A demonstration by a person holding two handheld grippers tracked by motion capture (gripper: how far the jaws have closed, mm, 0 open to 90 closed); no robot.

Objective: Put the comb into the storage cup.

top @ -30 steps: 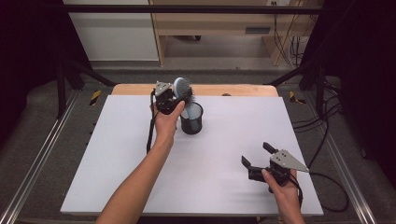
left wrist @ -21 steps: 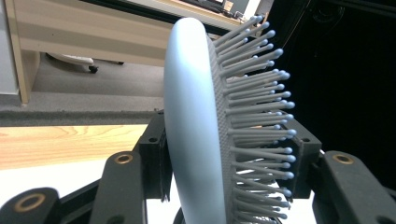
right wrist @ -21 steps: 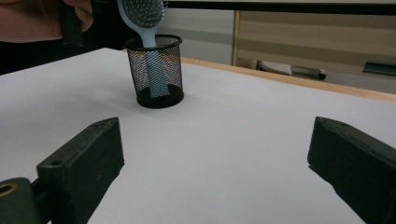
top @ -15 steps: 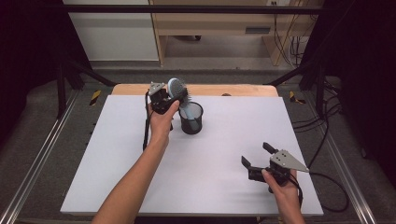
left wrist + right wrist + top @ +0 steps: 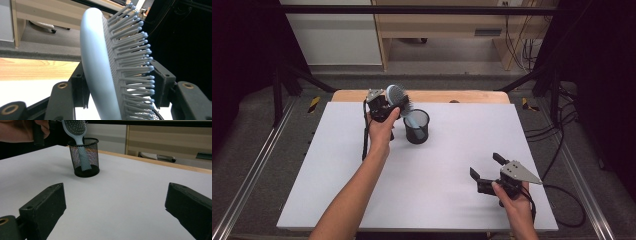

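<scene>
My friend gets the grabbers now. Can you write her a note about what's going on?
Left gripper: shut on the head of the pale blue plastic hairbrush.
Brush handle stands inside the black wire-mesh cup, tilted, near the white table's far edge.
Right gripper: open, holding nothing, low over the near right of the table.
Done: handle in the cup.
Left: probably let go of the brush.

Pale blue hairbrush (image 5: 398, 96), black mesh cup (image 5: 417, 127), white table (image 5: 447, 165)

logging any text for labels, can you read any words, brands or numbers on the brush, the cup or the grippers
None can be read.
Hairbrush: plain pale blue back and bristles, no lettering.
Mesh cup: bare black mesh, no label.
Left gripper and right gripper: no markings legible.
</scene>
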